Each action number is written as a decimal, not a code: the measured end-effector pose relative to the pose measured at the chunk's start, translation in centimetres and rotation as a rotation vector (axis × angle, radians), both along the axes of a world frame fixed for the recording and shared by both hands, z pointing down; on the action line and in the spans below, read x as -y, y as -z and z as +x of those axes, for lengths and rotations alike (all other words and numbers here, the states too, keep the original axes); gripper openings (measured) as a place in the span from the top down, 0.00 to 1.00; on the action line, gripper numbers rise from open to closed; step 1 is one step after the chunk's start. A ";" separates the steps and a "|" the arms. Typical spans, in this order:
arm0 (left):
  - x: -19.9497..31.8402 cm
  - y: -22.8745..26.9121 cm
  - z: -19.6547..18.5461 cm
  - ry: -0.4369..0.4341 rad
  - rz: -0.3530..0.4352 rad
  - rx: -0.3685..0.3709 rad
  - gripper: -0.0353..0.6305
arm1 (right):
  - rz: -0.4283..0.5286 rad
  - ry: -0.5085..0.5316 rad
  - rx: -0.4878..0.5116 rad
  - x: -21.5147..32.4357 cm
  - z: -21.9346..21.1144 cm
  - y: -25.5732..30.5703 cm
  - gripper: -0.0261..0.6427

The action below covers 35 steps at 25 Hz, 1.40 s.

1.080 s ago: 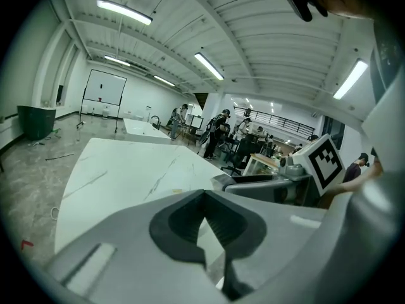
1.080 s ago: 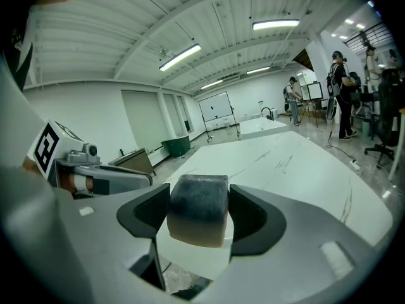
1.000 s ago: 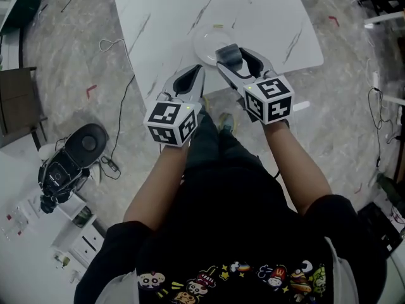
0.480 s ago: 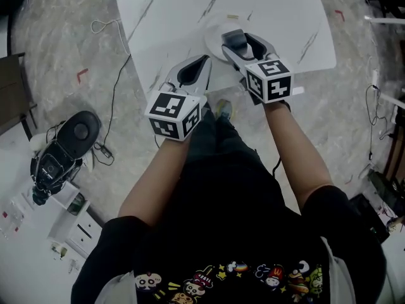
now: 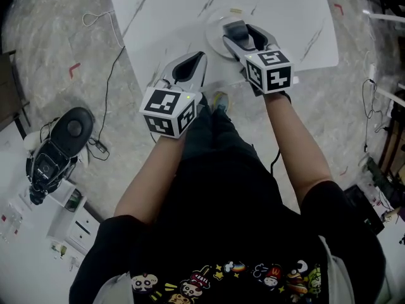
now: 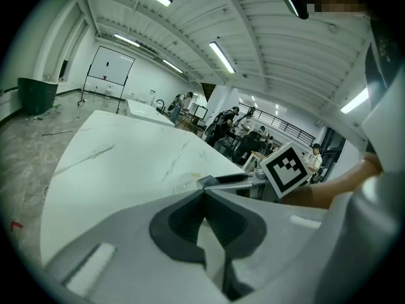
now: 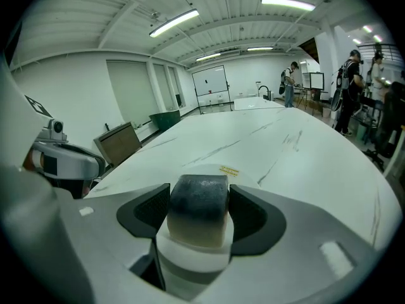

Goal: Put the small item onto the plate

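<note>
The right gripper pinches a small dark block above the plate. The left gripper hangs beside it, jaws pressed together, empty.

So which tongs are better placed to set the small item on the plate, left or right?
Right. The right tongs grip the small item, a dark block, and hang over the plate, so they would probably only need to lower and open. The left tongs are shut, empty, and short of the plate.
</note>
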State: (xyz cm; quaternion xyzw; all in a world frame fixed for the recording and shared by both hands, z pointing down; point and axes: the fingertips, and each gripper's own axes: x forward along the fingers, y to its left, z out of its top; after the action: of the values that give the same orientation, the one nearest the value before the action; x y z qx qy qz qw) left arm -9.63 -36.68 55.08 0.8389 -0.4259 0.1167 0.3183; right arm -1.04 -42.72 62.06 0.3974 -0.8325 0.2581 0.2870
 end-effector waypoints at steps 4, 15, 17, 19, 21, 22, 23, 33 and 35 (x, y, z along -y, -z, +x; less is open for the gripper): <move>-0.1 -0.3 -0.2 0.001 -0.003 -0.010 0.95 | 0.002 0.009 -0.039 0.5 -0.1 -0.5 0.48; 0.7 -0.6 -1.5 0.021 -0.004 -0.020 0.95 | -0.019 0.043 -0.108 1.5 -0.8 -1.6 0.49; 0.7 -0.6 -1.4 0.021 -0.004 -0.020 0.95 | -0.021 0.047 -0.110 1.5 -0.7 -1.6 0.49; 0.7 -0.7 -1.3 0.021 -0.004 -0.020 0.95 | -0.026 0.056 -0.113 1.5 -0.7 -1.7 0.49; 0.8 -0.7 -1.3 0.020 -0.003 -0.020 0.95 | -0.037 0.066 -0.117 1.6 -0.8 -1.8 0.48; 0.8 -0.7 -1.2 0.019 -0.003 -0.021 0.95 | -0.043 0.070 -0.119 1.6 -0.9 -1.9 0.48; 0.9 -0.6 -1.1 0.018 -0.002 -0.022 0.95 | -0.050 0.073 -0.120 1.6 -0.9 -1.9 0.48; 1.2 0.5 -0.7 0.011 0.014 -0.015 0.95 | -0.096 0.064 -0.098 1.5 -0.6 -2.0 0.47; 1.5 0.8 -0.7 0.009 0.017 -0.011 0.95 | -0.091 0.061 -0.100 1.6 -0.5 -1.8 0.44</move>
State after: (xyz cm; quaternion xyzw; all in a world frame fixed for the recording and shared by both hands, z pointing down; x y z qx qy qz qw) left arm -10.37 -38.17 54.25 0.8404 -0.4287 0.1069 0.3140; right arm -1.52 -44.31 63.91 0.3709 -0.8162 0.2668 0.3535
